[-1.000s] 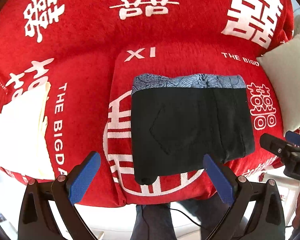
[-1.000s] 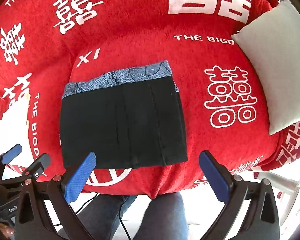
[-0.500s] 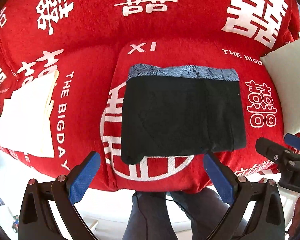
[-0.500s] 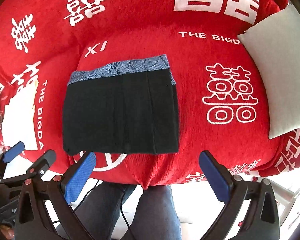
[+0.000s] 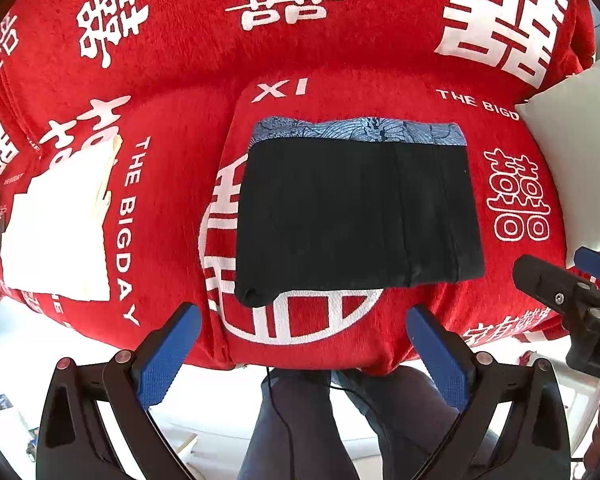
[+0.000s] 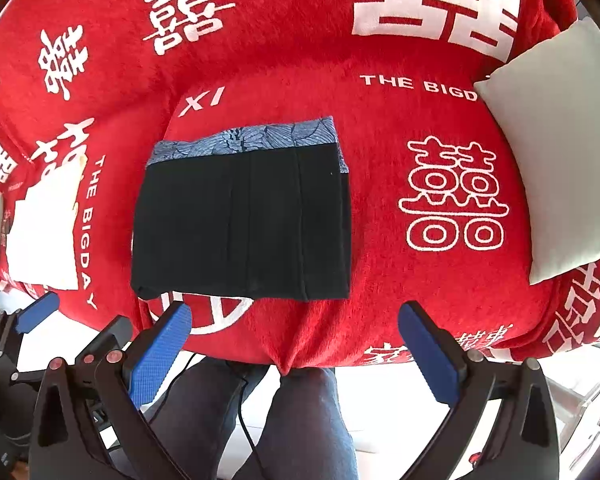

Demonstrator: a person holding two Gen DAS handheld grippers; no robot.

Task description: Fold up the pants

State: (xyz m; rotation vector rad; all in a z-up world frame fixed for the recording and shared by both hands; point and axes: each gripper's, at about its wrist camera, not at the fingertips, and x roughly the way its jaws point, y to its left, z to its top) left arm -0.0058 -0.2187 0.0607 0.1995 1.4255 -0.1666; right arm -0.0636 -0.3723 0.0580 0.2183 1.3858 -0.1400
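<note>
On the middle of the red blanket (image 5: 180, 128) the black pants (image 5: 356, 216) lie folded into a compact rectangle, patterned band far. Both the left gripper (image 5: 304, 354) and right gripper (image 6: 294, 350) hang spread apart, empty, near the edge. Only the loose near-left corner seems worth tucking flat.

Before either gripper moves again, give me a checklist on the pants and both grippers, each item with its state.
1. Black pants folded into a compact rectangle: ok.
2. Patterned blue waistband showing along the far edge: ok.
3. Near left corner lying flat: not ok, it bulges.
4. Left gripper open, off the cloth: ok.
5. Right gripper open, holding nothing: ok.
6. Layers underneath aligned: cannot tell.
</note>
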